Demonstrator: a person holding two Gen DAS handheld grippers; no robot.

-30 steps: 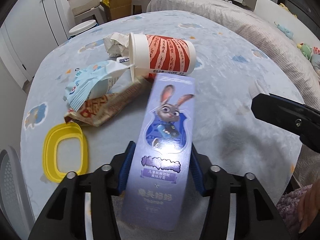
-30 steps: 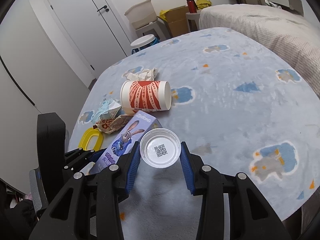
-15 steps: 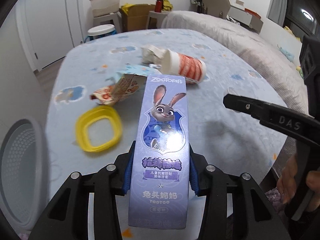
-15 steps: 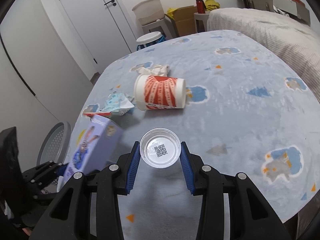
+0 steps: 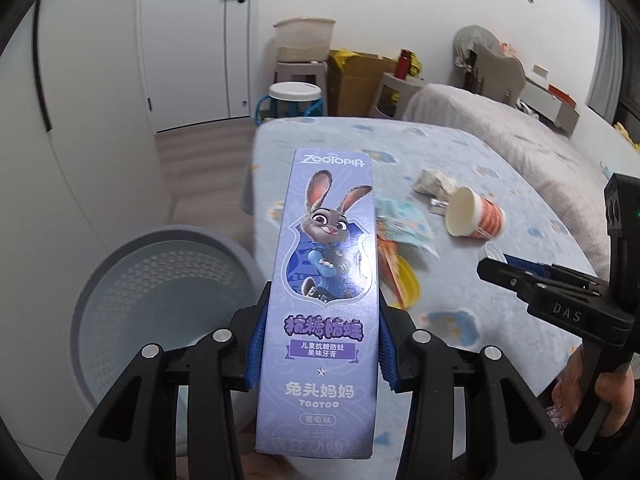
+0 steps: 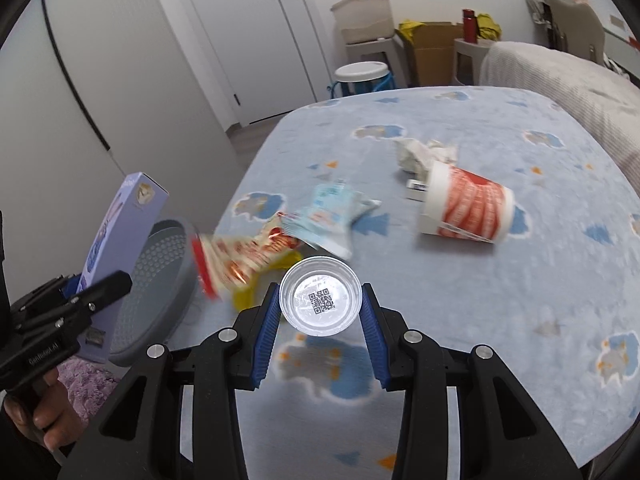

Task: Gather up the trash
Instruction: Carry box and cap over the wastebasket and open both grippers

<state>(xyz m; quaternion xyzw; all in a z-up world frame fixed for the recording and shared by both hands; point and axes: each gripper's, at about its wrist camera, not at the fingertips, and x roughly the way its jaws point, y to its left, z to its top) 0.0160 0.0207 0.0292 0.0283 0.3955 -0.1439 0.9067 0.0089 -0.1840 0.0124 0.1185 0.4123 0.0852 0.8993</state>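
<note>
My left gripper [image 5: 320, 344] is shut on a purple Zootopia toothpaste box [image 5: 324, 288], held upright beside the grey mesh trash bin [image 5: 160, 308] at the bed's left edge. The box also shows in the right wrist view [image 6: 120, 232], next to the bin [image 6: 160, 288]. My right gripper [image 6: 320, 320] is shut on a small clear plastic cup [image 6: 320, 300] with a QR code, held above the blue bedspread [image 6: 520, 300]. On the bedspread lie a red-and-white paper cup [image 6: 468, 212] on its side, a crumpled tissue [image 6: 420, 152], a light blue wrapper [image 6: 332, 216], a red snack wrapper [image 6: 240, 260] and a yellow ring [image 5: 408, 288].
A white door [image 5: 192, 40], a plastic stool [image 5: 294, 98], a storage box [image 5: 304, 40] and a cardboard box [image 5: 360, 76] stand at the back. A grey blanket [image 5: 520, 140] covers the bed's far right. The right gripper's body [image 5: 560, 304] is at the right of the left view.
My left gripper has swung left with the toothpaste box, off the bedspread toward the trash bin. My right gripper has turned a little left too, still holding the clear cup.
</note>
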